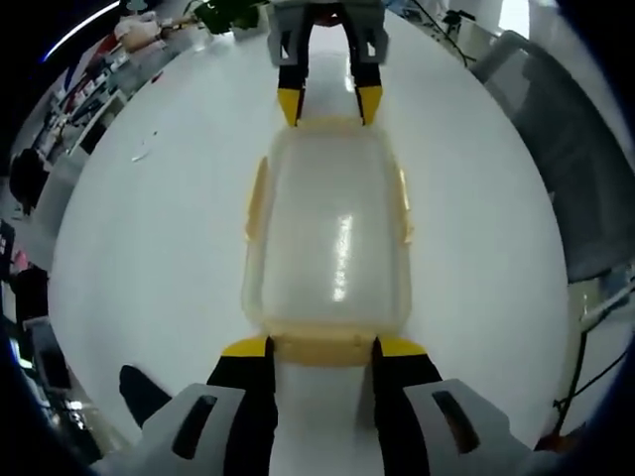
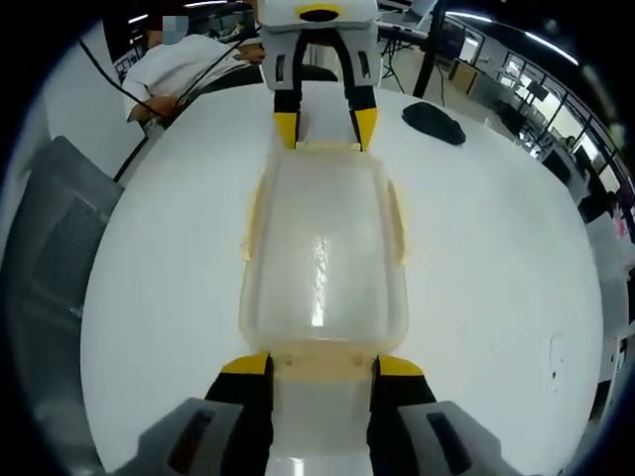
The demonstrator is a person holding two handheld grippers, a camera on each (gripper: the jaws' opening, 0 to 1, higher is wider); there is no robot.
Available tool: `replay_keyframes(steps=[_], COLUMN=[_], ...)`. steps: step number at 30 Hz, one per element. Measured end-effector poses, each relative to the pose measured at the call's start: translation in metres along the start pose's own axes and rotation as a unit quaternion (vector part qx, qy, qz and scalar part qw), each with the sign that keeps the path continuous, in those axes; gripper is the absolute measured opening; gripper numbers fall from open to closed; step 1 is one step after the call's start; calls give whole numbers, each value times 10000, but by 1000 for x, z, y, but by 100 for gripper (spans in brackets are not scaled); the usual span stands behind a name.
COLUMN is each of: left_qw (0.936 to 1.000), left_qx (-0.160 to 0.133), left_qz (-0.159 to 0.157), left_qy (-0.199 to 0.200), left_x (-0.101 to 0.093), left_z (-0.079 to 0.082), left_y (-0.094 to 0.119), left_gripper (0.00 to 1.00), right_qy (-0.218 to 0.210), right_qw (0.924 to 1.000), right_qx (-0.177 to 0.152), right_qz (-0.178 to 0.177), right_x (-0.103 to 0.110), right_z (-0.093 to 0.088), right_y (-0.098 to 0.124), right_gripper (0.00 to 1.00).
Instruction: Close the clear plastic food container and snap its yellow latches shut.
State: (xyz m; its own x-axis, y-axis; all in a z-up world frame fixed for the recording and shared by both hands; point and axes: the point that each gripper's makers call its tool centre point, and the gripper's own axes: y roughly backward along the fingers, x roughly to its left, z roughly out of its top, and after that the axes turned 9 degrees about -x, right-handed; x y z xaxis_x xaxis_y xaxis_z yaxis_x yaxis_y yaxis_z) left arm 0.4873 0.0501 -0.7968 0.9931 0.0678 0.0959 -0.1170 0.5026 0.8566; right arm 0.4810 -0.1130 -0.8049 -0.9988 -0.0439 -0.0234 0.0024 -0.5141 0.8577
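Container (image 1: 327, 243) lid-down on table (image 1: 149, 248), between left gripper (image 1: 322, 347), right gripper (image 1: 329, 104)

clear frosted plastic food container (image 1: 332, 243) with pale yellow latches (image 1: 319, 348), on plain white round table (image 1: 149, 248); black two-jaw grippers (image 1: 321, 347) with yellow tips, grey bodies.

Container (image 1: 327, 243) on table (image 1: 149, 248), between left hand-held gripper (image 1: 322, 347) and right hand-held gripper (image 1: 328, 104) at opposite ends.
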Motion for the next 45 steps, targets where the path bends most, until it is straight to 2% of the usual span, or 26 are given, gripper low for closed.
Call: replay_keyframes(steps=[11,15,27,34,45], left_qw=[9999,9999,9997,9994,9987], left_qx=[3,-99,-59,-81,-129], left_qz=[114,107,189,286,402], left_qy=[-12,19,-149,-185,-301], left_x=[4,1,0,4,5], left_z=[15,26,54,77,115], left_y=[20,27,40,45,38], left_gripper=[35,35,35,35,35], right_qy=[-21,-6,5,41,38], right_qw=[9998,9998,9994,9988,9984], right_qx=[-143,-122,-213,-268,-205], right_qz=[-99,-127,-266,-411,-530], right_x=[-2,0,6,3,3], right_z=[11,9,11,4,-22], right_y=[21,33,66,88,118], right_gripper=[35,35,34,34,34])
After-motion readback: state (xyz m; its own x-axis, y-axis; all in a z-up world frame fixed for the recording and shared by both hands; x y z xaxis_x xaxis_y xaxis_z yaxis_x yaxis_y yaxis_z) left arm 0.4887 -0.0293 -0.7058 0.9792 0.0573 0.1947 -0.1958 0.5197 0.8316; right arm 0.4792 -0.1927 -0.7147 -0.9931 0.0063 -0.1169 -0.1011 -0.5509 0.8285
